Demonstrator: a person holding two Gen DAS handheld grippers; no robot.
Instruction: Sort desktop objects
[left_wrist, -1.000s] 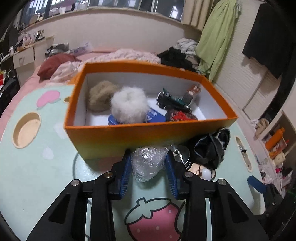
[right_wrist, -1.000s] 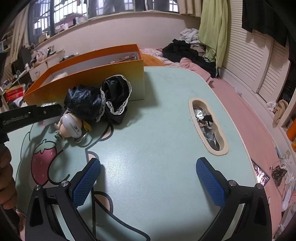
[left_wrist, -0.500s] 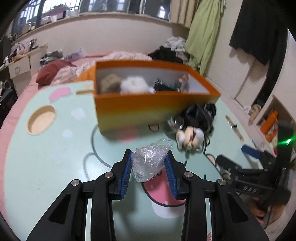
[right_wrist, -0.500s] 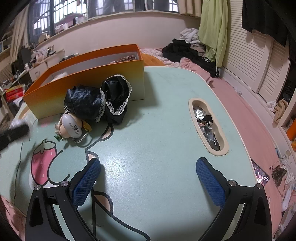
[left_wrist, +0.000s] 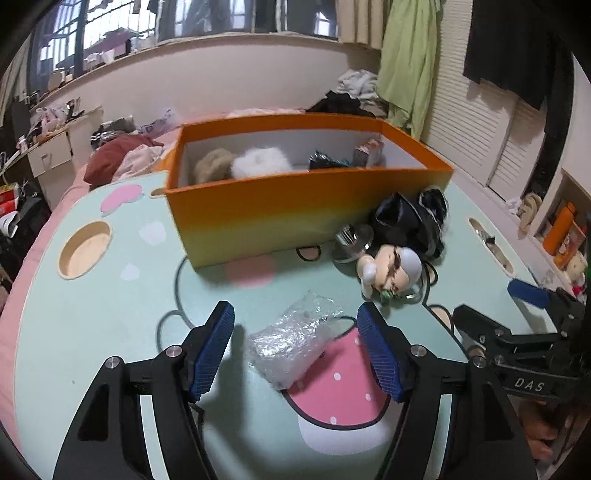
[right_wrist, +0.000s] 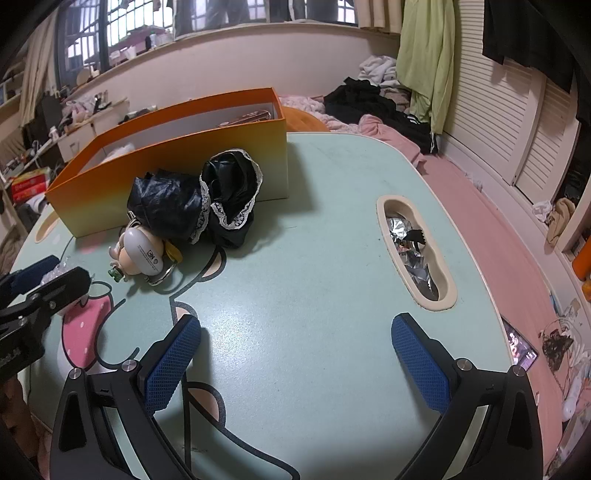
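**Two tongs open, one wrapped bundle on the counter**

Item: clear crinkled plastic bundle, lying on the counter across the strawberry print, between the spread pads of the left tongs, touching neither.
Left tongs: agape, holding nothing.
Right tongs: agape, over bare counter, well apart from everything.
Destination, as judged: orange box, part-filled with two fluffy puffs and small goods.
Unsorted beside the box: figurine keychain, black lace-trimmed cloth.
Handling advice: centre the pads on the bundle's bulk, squeeze gently since the film will crumple, then lift clear of the box wall before carrying over.
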